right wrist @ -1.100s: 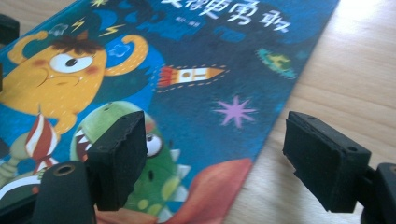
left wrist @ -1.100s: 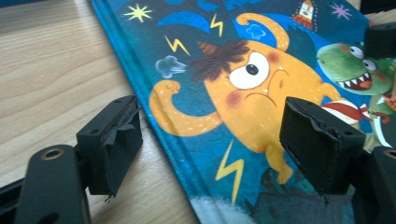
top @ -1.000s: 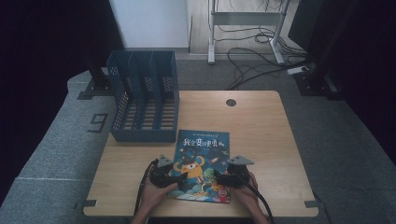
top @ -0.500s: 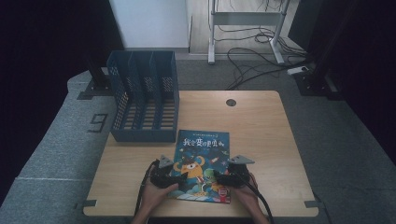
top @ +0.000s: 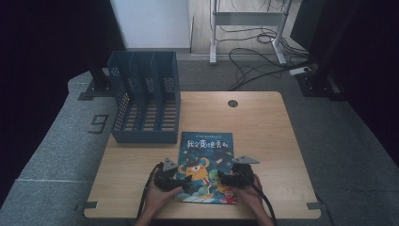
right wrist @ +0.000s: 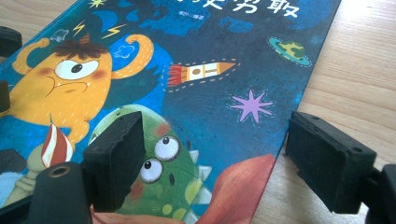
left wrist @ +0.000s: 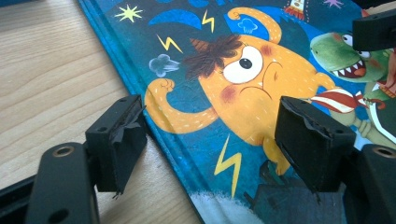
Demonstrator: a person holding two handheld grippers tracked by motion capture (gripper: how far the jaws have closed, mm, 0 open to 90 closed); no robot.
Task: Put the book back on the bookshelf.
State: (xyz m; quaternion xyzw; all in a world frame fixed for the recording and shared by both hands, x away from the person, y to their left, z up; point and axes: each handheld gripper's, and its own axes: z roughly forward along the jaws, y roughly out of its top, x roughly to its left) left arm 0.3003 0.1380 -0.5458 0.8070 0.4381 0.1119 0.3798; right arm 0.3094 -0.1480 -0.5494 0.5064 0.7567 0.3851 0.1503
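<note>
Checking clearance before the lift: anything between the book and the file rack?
Bare tabletop only. In the high view a narrow strip of wood separates the book from the blue file rack; they don't touch.

Overhead view faces forward-down; both gripper views closely share the book (top: 206, 167).

The high view is dim and soft – the tabletop (top: 263, 136) sits in a pool of even light while the room's sides fall into near black. Both gripper views are brighter; the book (left wrist: 243, 93) cover looks sharp, its far edge slightly blurred.
</note>
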